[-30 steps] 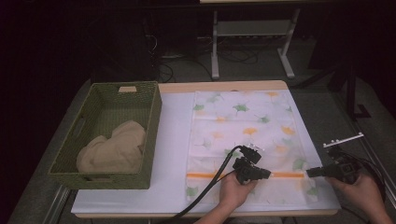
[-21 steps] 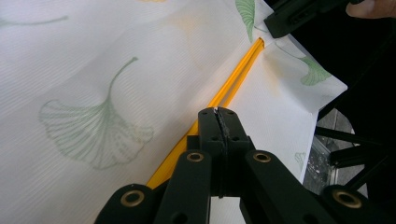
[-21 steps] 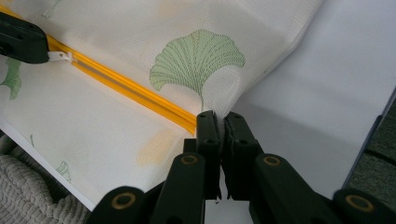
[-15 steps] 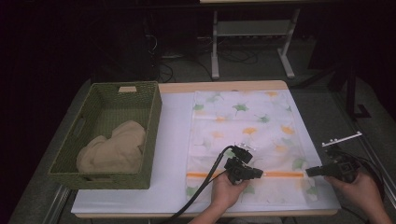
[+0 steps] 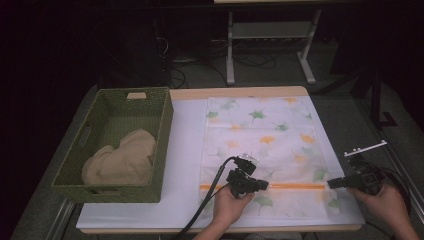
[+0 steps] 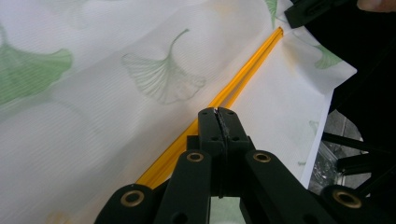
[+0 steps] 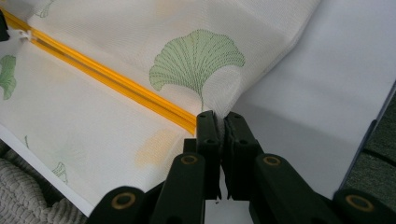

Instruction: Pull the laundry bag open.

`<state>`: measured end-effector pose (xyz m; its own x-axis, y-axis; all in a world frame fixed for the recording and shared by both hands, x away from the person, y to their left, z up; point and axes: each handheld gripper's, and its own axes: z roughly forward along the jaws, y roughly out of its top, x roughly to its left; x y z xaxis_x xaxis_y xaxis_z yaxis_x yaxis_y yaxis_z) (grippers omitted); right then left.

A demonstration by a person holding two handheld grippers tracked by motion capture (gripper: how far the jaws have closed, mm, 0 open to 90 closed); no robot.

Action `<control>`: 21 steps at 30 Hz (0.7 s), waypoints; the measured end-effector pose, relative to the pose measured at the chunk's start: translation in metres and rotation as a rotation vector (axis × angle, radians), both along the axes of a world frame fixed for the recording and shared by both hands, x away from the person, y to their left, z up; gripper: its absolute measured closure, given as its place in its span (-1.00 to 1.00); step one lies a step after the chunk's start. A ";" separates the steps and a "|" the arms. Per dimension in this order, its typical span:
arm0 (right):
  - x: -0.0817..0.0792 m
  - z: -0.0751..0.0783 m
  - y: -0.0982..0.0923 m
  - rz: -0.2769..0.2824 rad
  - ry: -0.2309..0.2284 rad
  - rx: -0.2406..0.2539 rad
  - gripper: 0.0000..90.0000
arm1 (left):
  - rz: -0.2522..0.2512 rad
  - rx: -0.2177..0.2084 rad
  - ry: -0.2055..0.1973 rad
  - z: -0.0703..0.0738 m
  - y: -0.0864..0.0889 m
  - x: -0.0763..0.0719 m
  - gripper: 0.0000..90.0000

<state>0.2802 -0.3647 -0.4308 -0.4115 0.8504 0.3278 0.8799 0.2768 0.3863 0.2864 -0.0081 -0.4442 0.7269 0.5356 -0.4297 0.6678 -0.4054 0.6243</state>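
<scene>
— Where is the laundry bag [image 5: 260, 150] now?

— Flat on the white sheet [image 5: 185, 145] over the worktop [image 5: 240, 93], right of the green basket [image 5: 80, 175] holding a beige cloth [image 5: 122, 159].

— And the tongs?

— The left tongs [image 5: 265, 184] are clenched on the orange zipper [image 6: 243, 77], apparently on its pull. The right tongs [image 5: 331, 184] are clenched on the bag's edge at the zipper's right end [image 7: 187, 122].

— What differs from a second ago?

— The left tongs have slid leftward along the zipper, away from the right ones, which have stayed put.
</scene>
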 end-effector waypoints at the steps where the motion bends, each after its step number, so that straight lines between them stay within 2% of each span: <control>1: 0.000 0.000 0.000 0.000 0.000 -0.001 0.90 | 0.006 0.000 0.001 0.000 0.003 0.000 1.00; 21: 0.002 0.000 0.001 -0.004 0.002 -0.014 0.90 | 0.071 0.005 0.000 -0.001 0.049 -0.006 1.00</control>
